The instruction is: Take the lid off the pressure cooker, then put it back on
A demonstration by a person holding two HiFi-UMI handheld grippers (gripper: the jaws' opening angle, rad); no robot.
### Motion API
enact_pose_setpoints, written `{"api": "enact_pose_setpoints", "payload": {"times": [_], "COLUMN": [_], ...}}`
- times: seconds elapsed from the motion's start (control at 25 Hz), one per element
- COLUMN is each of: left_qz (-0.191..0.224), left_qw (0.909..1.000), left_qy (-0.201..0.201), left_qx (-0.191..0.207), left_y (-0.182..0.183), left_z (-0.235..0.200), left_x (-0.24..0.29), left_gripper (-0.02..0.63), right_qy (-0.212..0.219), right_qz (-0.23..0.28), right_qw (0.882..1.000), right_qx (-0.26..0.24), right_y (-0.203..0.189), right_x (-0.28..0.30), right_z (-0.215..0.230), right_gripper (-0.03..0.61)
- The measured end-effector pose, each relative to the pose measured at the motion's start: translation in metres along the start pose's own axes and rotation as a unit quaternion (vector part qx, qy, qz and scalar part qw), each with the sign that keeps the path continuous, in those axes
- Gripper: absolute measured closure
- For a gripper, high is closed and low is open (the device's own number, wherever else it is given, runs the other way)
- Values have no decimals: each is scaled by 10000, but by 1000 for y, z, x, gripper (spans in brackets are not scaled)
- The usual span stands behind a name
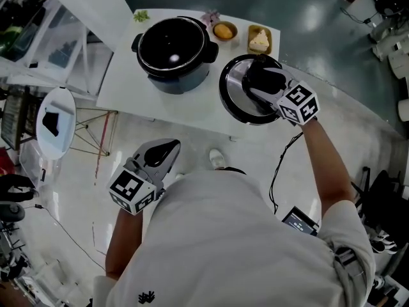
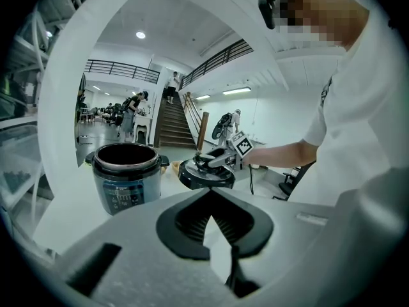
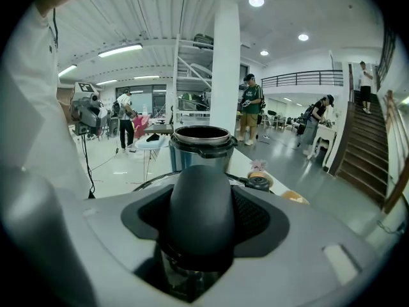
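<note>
Right gripper [image 1: 261,82]: its jaws stand wide but are closed on the black handle [image 3: 201,203] of the lid [image 1: 233,101], and the handle fills the gap between them.
Lid: it is off the pot and held by that handle, low over the right part of the tabletop [image 1: 131,85], just beside the cooker. From here I can't tell whether it rests on the surface.
Pressure cooker [image 1: 174,48]: it stands open with its dark inside showing and nothing on its rim.
Left gripper [image 1: 169,149]: it is held back off the tabletop's near edge, jaws drawn together and empty.
Further out: a round dish [image 1: 224,31] and a square dish [image 1: 259,41] of food sit at the far edge.
Done: the removal, by the look of it.
Left: carry the lid back over the rim, seat it and let go.
</note>
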State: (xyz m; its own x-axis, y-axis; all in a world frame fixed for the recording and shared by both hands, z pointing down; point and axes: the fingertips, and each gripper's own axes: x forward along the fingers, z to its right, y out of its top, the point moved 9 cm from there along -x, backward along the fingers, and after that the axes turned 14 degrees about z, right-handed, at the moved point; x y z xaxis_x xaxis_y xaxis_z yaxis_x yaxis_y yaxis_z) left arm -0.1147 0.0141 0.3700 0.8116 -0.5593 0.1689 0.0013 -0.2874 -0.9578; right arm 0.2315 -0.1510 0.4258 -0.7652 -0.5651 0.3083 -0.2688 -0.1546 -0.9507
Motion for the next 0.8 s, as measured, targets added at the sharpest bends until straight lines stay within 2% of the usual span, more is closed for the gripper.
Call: {"api": "enact_pose_setpoints", "payload": {"times": [0.4,0.8], "left_qz": [-134,-264], "left_qw": [9996,9986], "left_qy": [231,458], "left_qx": [-43,-82], "left_y": [-4,-4], "left_z": [-2,-4], "left_x": [5,7], "left_gripper": [607,607], "right_qy": [126,250], "right_qz": [-173,-222], "right_qw": [9998,9994], "right_qx": [12,11], "right_y": [-51,-84], "right_x": [26,50], "right_z": [-4,-5], "right_gripper": [287,287]}}
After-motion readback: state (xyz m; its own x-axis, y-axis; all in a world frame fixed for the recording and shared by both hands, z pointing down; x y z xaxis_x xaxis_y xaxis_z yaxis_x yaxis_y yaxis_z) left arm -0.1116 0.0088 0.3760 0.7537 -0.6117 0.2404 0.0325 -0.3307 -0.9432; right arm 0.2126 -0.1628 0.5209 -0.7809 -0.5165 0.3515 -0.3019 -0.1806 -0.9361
